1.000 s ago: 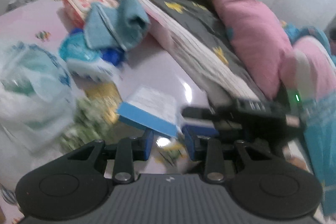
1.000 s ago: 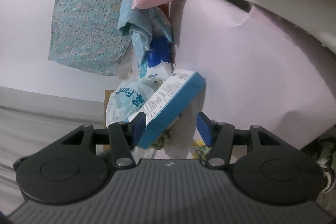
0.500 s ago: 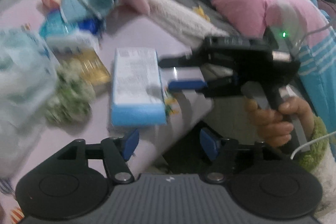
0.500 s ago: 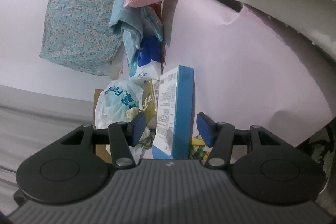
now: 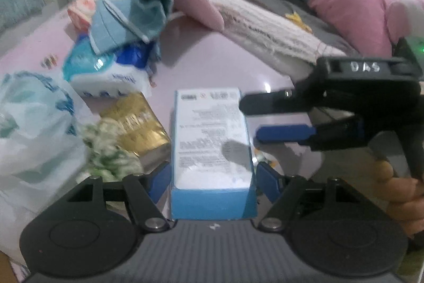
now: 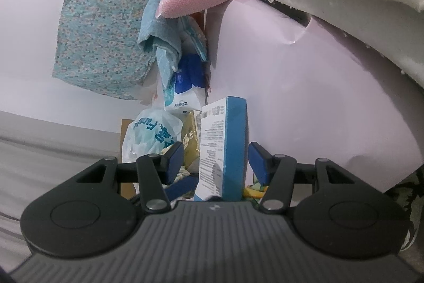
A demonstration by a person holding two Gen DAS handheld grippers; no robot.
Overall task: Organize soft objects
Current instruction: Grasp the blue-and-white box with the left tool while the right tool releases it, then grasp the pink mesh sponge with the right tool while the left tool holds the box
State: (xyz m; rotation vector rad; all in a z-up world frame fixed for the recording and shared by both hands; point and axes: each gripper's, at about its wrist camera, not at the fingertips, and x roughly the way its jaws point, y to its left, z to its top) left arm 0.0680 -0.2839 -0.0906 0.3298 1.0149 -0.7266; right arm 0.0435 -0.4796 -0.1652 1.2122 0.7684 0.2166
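Pink sheet (image 5: 212,65) | blue box (image 5: 212,139) — flat, apparently — long axis away from left gripper (image 5: 212,181)

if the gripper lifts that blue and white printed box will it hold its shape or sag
The blue and white printed cardboard box has straight edges and flat faces, so it probably stays stiff when lifted. It lies flat on the smooth pink table, so a push would likely slide it, not tip it. The left gripper is opening astride it; a hard squeeze might dent thin card.

Blue box (image 5: 212,147) btwn opening left gripper (image 5: 212,181) jaws, right gripper (image 5: 270,118) beside
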